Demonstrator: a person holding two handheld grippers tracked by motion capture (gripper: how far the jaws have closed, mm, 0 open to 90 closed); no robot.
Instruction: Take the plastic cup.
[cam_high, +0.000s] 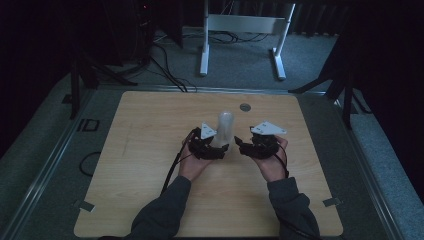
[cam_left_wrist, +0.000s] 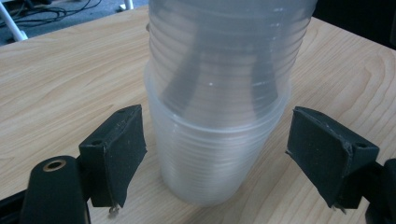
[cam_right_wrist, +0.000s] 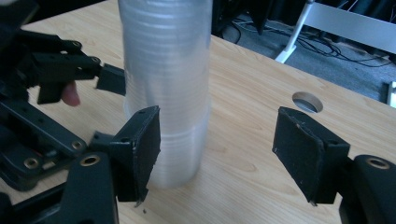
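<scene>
1. Standing wide apart, the left gripper (cam_left_wrist: 215, 154) had its two black jaws on either side of the stack of clear plastic cups (cam_left_wrist: 219, 102), with a gap at each pad, so nothing was gripped.
2. That stack stood upright on the wooden table (cam_left_wrist: 60, 79), its upper cups nested down into the bottom one, whose rim showed as a ring part-way up.
3. Over on the other side, the right gripper (cam_right_wrist: 217, 149) was spread open too; the stack (cam_right_wrist: 166, 88) sat behind its left jaw rather than squarely between the pads, untouched.
4. From above, the left gripper (cam_high: 214, 146) and right gripper (cam_high: 245, 145) flanked the stack (cam_high: 225, 129) near the table's middle, the left one close against it.
5. Farther out, a round hole (cam_high: 245, 107) sat in the tabletop beyond the cups, and a white frame (cam_high: 243, 37) stood on the floor past the far edge.
</scene>
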